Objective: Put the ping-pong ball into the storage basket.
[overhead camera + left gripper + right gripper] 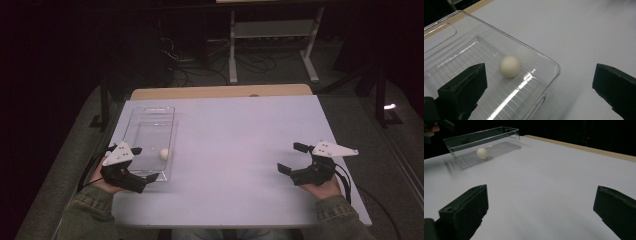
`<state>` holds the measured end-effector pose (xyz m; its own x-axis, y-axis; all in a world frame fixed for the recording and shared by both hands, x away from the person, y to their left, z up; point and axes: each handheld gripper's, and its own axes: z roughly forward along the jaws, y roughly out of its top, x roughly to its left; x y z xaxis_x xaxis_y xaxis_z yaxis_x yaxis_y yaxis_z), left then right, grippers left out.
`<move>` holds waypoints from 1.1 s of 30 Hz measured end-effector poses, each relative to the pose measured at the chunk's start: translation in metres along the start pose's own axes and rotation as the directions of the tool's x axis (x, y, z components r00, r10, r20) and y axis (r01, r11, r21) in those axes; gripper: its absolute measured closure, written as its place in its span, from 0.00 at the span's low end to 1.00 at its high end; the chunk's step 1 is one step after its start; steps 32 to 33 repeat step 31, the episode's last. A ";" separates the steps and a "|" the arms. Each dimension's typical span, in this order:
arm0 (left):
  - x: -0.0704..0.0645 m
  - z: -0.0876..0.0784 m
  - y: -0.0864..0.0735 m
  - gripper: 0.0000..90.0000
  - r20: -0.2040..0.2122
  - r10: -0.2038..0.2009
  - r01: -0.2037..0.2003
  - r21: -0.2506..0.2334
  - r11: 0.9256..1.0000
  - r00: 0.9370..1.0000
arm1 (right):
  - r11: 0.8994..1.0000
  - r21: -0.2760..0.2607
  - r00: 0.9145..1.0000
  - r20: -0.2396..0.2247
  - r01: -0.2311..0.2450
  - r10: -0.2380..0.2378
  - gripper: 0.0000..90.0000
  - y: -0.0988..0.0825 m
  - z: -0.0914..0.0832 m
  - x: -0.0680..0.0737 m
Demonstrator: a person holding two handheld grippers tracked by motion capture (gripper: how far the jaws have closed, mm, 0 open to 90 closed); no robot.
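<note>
A small white ball (164,153) lies inside a clear plastic bin (131,129) on the left of the white table (240,135), near the bin's right wall and close end. My left gripper (143,164) is open at the bin's near right corner. In the left gripper view the ball (510,66) rests on the ribbed floor just inside the bin's corner (549,62); one jaw hangs over the bin, the other over the table, with my left gripper (540,75) holding nothing. My right gripper (291,157) is open and holding nothing at the table's right side.
In the right gripper view the bin (509,131) and ball (482,153) lie far off to the upper left across bare table, with my right gripper (541,195) pointing that way. A wooden strip (220,91) edges the table's far side. Shelving and cables stand behind in the dark.
</note>
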<state>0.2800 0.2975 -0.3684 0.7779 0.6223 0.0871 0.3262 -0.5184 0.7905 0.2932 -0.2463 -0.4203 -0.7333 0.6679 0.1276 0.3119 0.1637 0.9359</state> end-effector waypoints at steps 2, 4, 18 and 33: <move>0.000 0.001 -0.003 0.00 0.001 -0.006 0.006 0.000 1.000 1.000 | 1.000 0.000 1.000 0.000 0.001 -0.001 0.00 0.000 0.000 0.000; -0.001 0.002 -0.006 0.00 0.005 -0.012 0.012 0.003 1.000 1.000 | 1.000 0.000 1.000 0.000 0.000 0.000 0.00 0.000 0.000 0.000; -0.002 0.007 -0.020 0.00 0.033 -0.041 0.041 0.014 0.999 0.999 | 1.000 0.003 1.000 0.001 0.000 0.000 0.00 0.000 0.001 0.000; -0.003 0.006 -0.025 0.00 0.026 -0.057 0.057 -0.003 0.998 0.998 | 1.000 0.004 1.000 0.000 0.000 0.000 0.00 0.000 0.001 0.000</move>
